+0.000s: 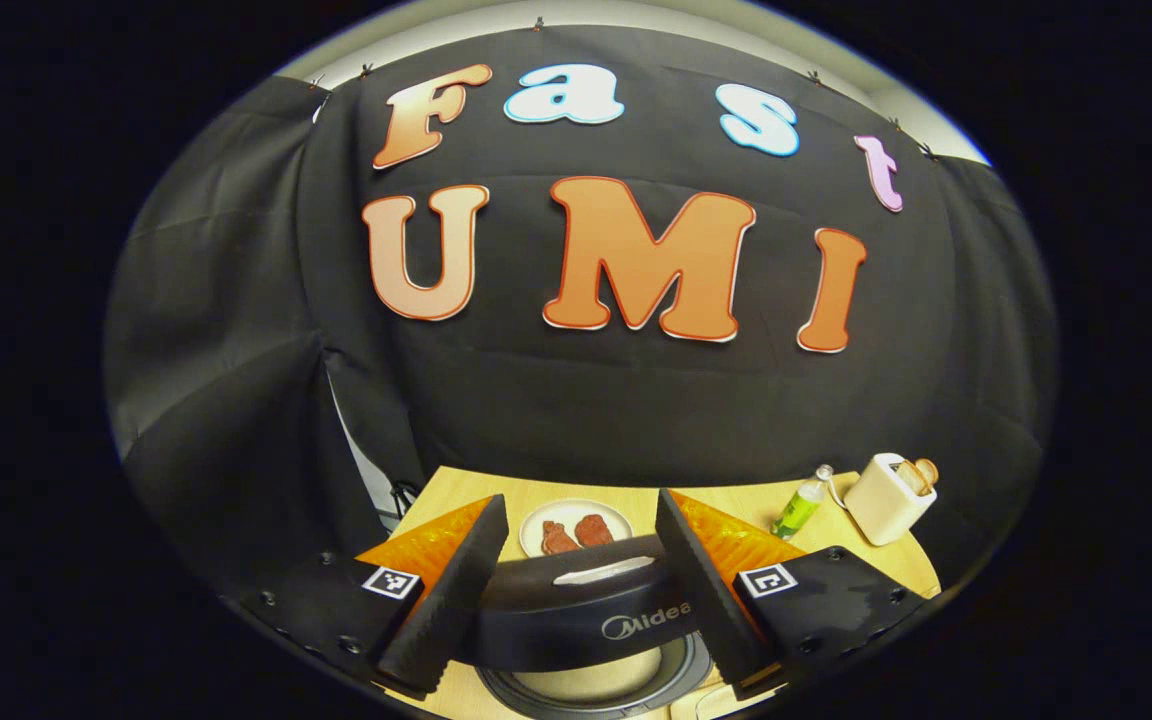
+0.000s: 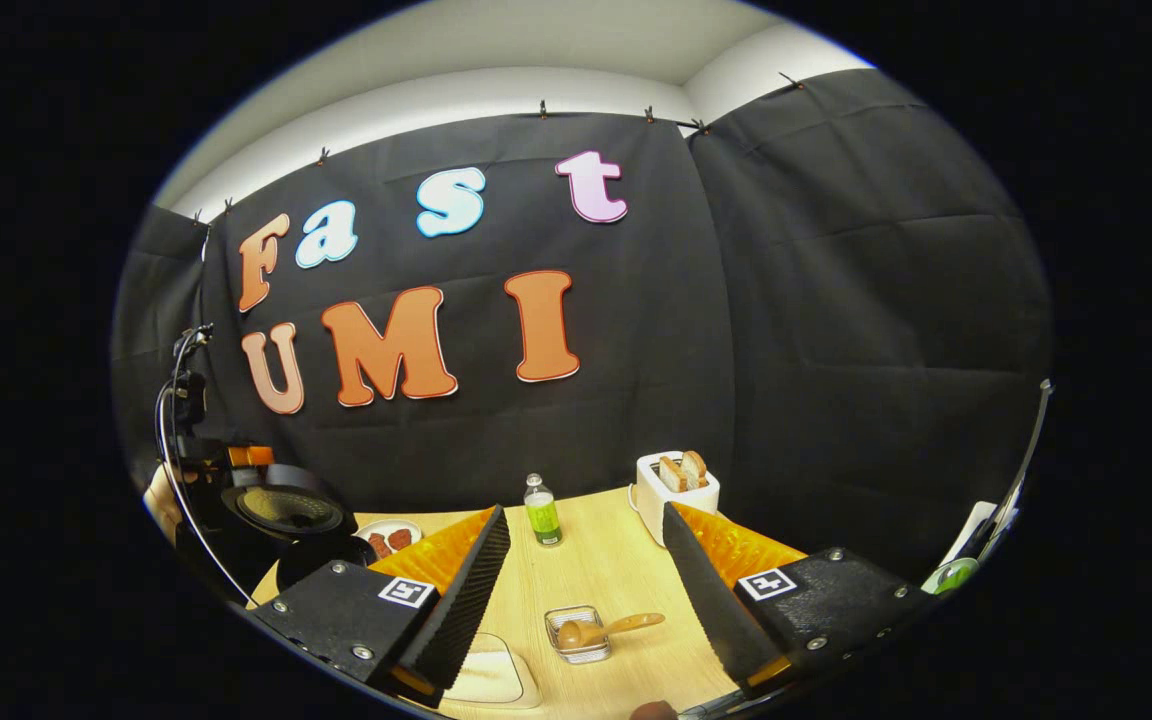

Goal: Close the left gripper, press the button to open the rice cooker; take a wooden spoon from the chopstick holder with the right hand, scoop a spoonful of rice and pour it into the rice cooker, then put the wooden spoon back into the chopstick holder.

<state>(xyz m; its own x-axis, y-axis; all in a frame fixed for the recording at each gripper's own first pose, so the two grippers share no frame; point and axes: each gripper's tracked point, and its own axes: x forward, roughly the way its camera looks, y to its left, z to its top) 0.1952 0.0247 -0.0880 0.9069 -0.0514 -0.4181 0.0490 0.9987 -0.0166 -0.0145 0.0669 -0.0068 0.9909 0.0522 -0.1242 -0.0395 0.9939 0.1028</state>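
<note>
The rice cooker (image 1: 586, 610) stands open near the worktop's (image 2: 606, 570) left edge, its lid raised between the spread, empty fingers of the left gripper (image 1: 581, 590), which hangs just above it. The right gripper (image 2: 586, 600) is likewise open and holds nothing. Straight ahead of it and lower down, a wooden spoon (image 2: 608, 628) rests bowl-down in a small clear dish (image 2: 578, 636) near the worktop's front edge, its handle angling up to the right, so the right gripper is plainly the nearer one.
</note>
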